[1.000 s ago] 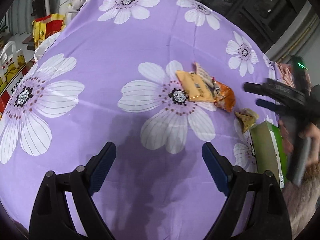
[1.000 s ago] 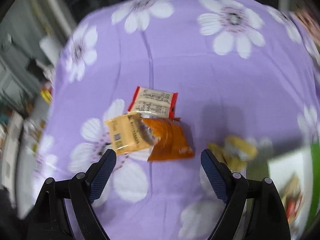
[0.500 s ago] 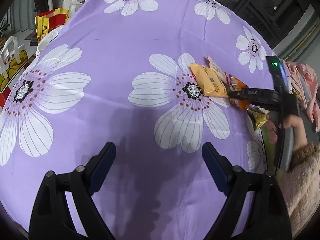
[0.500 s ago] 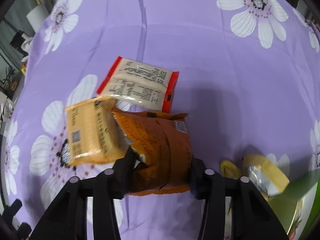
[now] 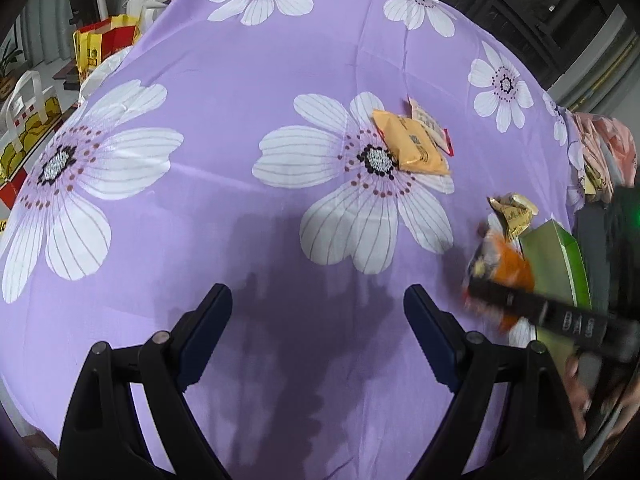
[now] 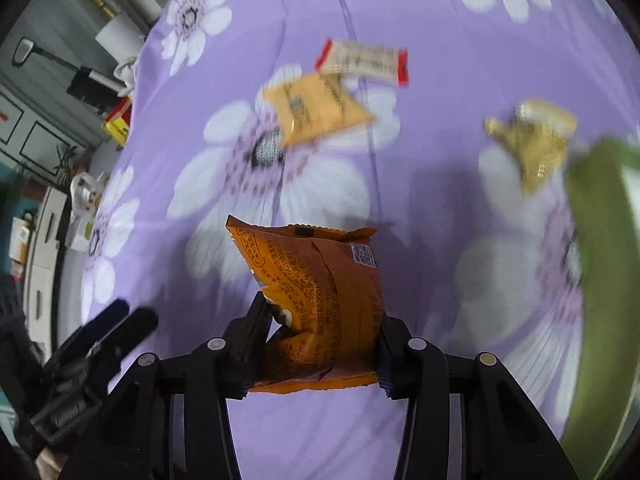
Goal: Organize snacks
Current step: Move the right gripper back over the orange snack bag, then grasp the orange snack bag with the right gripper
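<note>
My right gripper (image 6: 320,320) grips an orange snack packet (image 6: 320,280) off the purple flowered cloth (image 6: 420,420); its jaws are opening a little, but the pads still press the packet's sides. In the left wrist view the same packet (image 5: 508,268) hangs blurred beside a green box (image 5: 556,264). A yellow packet (image 5: 412,148) and a white packet with red ends (image 5: 430,126) lie on a flower further back. A crumpled gold packet (image 5: 514,214) lies by the box. My left gripper (image 5: 318,304) stands open over bare cloth, holding nothing.
The green box (image 6: 600,280) fills the right edge of the right wrist view. Pink patterned wrappers (image 5: 600,152) lie at the table's far right. Red and yellow bags (image 5: 104,44) stand on the floor beyond the left edge.
My right gripper came down on the orange packet, shut on it, and carried it off the pile toward the green box. The left gripper stayed open and still.
</note>
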Demonstrator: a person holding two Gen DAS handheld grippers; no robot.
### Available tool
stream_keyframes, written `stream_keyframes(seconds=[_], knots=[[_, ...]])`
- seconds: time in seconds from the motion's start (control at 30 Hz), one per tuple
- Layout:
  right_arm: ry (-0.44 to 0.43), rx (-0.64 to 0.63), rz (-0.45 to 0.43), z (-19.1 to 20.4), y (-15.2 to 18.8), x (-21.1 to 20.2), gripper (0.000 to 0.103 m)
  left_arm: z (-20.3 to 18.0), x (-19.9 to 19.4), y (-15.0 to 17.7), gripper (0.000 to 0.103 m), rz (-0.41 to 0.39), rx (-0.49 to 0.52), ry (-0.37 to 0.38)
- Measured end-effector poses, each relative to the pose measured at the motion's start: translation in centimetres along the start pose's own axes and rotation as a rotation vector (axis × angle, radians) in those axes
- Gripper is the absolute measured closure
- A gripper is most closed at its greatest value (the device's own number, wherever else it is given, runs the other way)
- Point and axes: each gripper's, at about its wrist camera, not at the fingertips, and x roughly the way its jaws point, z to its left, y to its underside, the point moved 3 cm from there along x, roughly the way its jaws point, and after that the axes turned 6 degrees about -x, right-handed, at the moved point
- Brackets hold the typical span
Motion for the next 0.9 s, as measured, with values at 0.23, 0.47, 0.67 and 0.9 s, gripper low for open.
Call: stream_keyframes(seconds=[0.23, 0.47, 0.67, 0.9], knots=[[-0.114, 0.072, -0.095, -0.3, 0.7, -1.7, 0.033, -1.4, -0.5, 0.9, 0.015, 0.011, -0.008, 0.057], [-0.212, 0.133, -0.128, -1.6, 0.3, -2.2, 0.033, -6.0, 0.5, 2.5, 0.023, 0.079, 0.028, 0.209], [-0.299, 0.175, -0.103, -2.1, 0.1, -0.9, 0.036, -9.8, 1.8, 3.7, 0.036, 0.117, 0.114, 0.213], [-0.303, 0.179, -0.040, -2.0, 0.3, 1.2, 0.051, -11.1, 4.1, 4.1, 0.063, 0.164, 0.127, 0.213]])
